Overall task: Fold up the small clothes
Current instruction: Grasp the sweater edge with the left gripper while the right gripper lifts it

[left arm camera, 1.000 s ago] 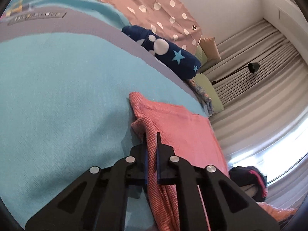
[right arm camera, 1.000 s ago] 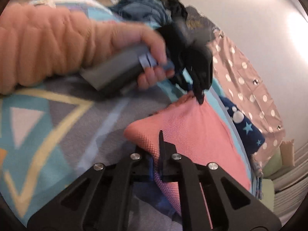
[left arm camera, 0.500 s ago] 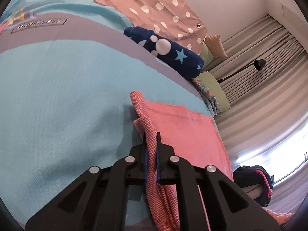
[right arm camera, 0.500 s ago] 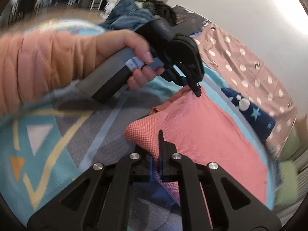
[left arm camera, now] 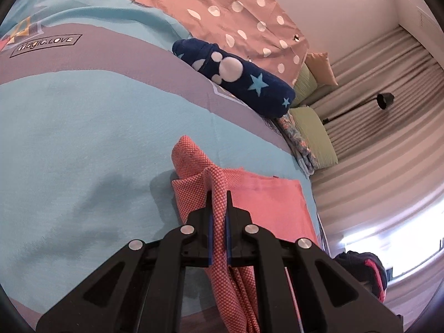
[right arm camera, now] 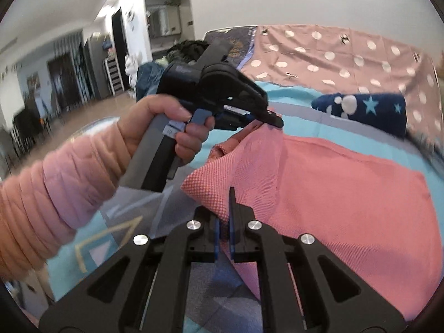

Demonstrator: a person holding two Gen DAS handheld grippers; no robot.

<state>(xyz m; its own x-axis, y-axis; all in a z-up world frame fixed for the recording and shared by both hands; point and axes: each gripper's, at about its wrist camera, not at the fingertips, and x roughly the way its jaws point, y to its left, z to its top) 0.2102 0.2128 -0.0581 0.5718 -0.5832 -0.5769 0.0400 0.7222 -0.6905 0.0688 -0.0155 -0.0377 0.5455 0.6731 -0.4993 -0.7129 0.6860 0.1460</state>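
Since a second ago: both held corners of the pink cloth (right arm camera: 333, 183) have risen off the bedspread (left arm camera: 83, 127); right-wrist view has swung from the bed toward the open room.

Left gripper (left arm camera: 217, 194): jaws nearly closed, pinching a bunched fold of the cloth that hangs down between the fingers. Seen from the right (right arm camera: 273, 120), its tips clamp the cloth's far corner; a hand (right arm camera: 166, 130) in a pink sleeve (right arm camera: 50, 194) holds the handle.

Right gripper (right arm camera: 224, 194): jaws nearly closed on the near corner.

Cloth: front edge lifted, rest lying flat on the bedspread, far edge close to the bed's side.

Navy star-print roll (left arm camera: 236, 80): beyond the cloth, apart from it, against the polka-dot sheet (left arm camera: 222, 8).

Open room: bare turquoise bedspread to the left of the cloth.
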